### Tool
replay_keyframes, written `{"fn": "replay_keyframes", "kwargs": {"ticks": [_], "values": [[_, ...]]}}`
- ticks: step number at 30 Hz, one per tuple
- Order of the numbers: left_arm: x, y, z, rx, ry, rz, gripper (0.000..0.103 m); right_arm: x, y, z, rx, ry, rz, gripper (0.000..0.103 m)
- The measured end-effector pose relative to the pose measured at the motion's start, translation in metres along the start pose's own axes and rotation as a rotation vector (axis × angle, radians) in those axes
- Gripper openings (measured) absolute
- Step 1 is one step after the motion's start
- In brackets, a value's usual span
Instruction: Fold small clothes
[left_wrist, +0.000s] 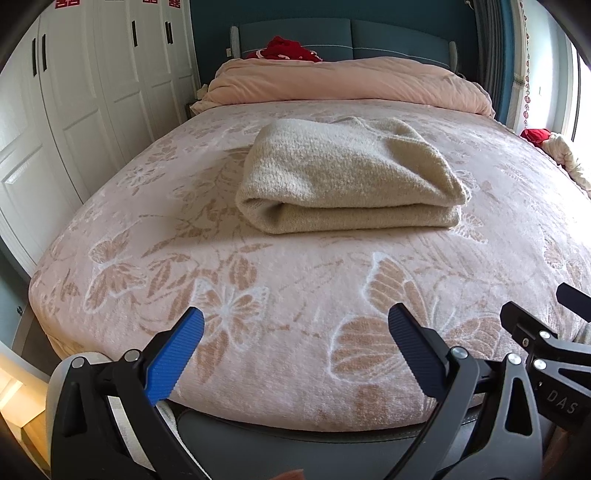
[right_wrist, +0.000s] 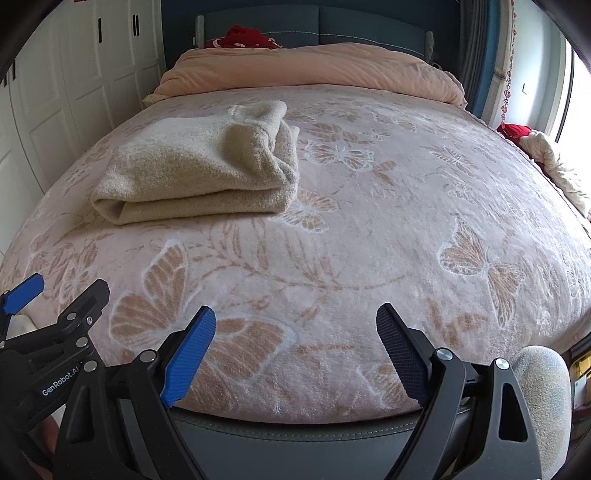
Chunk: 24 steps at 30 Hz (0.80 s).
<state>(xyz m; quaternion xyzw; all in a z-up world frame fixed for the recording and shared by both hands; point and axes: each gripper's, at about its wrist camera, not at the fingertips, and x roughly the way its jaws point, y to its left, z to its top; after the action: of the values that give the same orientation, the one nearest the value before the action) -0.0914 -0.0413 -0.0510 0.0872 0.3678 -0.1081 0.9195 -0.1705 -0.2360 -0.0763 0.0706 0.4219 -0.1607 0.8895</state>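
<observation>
Both tongs released, jaws spread wide, gripping nothing: left tongs (left_wrist: 295, 325), right tongs (right_wrist: 295, 321), side by side at bed's foot. Under and beyond them, pink butterfly blanket (left_wrist: 303, 266). Well ahead of left tongs, ahead-left of right: cream knit sweater (left_wrist: 343, 177), folded into thick rectangle, rounded fold facing tongs, fuzzy. Farther back, peach duvet (left_wrist: 347, 81).

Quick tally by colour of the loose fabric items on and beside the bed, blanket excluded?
Cream: 2, the folded sweater mid-bed and a crumpled cloth at the right edge.
Red: 2, a garment by the headboard and a red item near the window.
Pink: 1, the duvet bunched at the head.
Total: 5.
Left gripper and right gripper hold none.
</observation>
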Motion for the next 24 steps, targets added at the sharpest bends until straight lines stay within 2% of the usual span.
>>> {"fn": "replay_keyframes", "kwargs": {"ticks": [24], "values": [[0.0042, -0.0043, -0.0002, 0.043, 0.013, 0.032, 0.098, 0.0003, 0.0041, -0.0002, 0.000, 0.006, 0.015, 0.087]]}}
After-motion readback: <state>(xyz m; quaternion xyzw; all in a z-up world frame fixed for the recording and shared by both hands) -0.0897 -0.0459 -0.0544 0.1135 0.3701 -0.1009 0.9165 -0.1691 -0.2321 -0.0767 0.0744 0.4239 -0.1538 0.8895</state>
